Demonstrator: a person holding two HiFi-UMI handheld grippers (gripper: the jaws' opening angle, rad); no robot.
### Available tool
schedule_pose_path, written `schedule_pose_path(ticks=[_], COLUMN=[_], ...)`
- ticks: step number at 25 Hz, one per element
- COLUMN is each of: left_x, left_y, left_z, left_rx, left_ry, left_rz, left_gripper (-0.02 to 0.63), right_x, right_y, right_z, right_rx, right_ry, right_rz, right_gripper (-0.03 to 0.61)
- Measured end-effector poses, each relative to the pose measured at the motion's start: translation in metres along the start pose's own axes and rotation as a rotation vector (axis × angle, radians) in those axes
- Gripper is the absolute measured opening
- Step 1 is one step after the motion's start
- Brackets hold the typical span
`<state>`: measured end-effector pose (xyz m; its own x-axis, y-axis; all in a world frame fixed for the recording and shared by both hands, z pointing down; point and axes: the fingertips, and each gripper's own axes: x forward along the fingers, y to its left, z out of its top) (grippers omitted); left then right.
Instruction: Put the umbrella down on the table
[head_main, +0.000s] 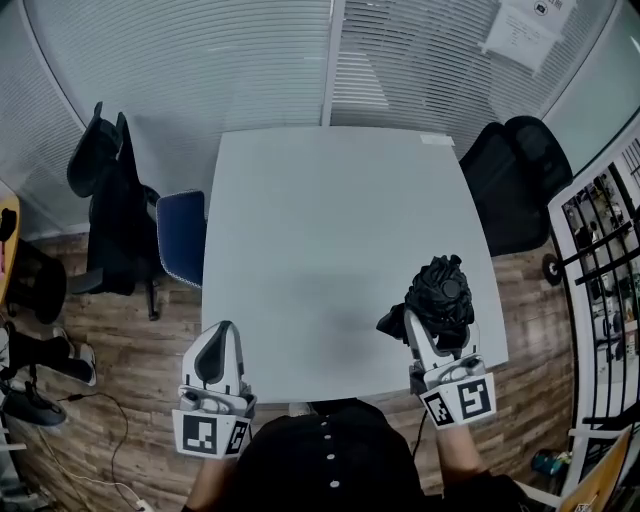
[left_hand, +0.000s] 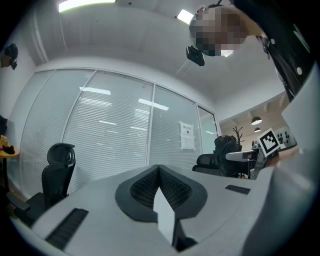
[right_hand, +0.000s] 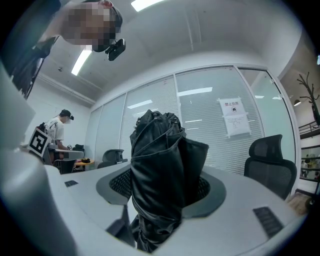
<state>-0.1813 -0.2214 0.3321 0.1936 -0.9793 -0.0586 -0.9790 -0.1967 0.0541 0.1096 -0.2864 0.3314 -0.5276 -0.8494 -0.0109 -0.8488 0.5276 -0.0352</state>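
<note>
Clamping the folded black umbrella (head_main: 440, 292) upright between wide-set jaws, the right claw (head_main: 418, 332) holds it just over the near right corner of the table (head_main: 320, 220), seemingly ready to lower it there, while the left claw (head_main: 219, 340), closed and empty, hangs at the near edge.

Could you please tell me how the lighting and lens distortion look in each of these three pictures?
Head view: soft, even light, a faint shadow on the table, the blinds bowed by the lens. Left gripper view: strong fisheye, dark corners, a ceiling light blown out. Right gripper view: same fisheye; the black umbrella close and dark, folds readable.
</note>
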Motion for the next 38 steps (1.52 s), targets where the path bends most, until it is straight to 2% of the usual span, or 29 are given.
schedule_pose_path(ticks=[11,26,38], left_x=[0.029,0.032,0.031], left_y=[-0.004,-0.02,-0.028], left_z=[-0.017,-0.045,-0.065], left_rx=[-0.015,-0.041,-0.061], left_ry=[0.062,0.14,0.202], left_rz=[0.003,-0.013,-0.014], left_gripper=[0.014,0.014,0.014], right_x=[0.039,0.083,0.115], right_y=[-0.026,-0.028,-0.019], right_z=[-0.02,-0.095,-0.15], right_rx=[-0.033,-0.118,-0.227], right_ry=[0.043,0.175,0.264], right_rz=[0.006,0.064,0.122], right_gripper=[0.281,0.28,0.279])
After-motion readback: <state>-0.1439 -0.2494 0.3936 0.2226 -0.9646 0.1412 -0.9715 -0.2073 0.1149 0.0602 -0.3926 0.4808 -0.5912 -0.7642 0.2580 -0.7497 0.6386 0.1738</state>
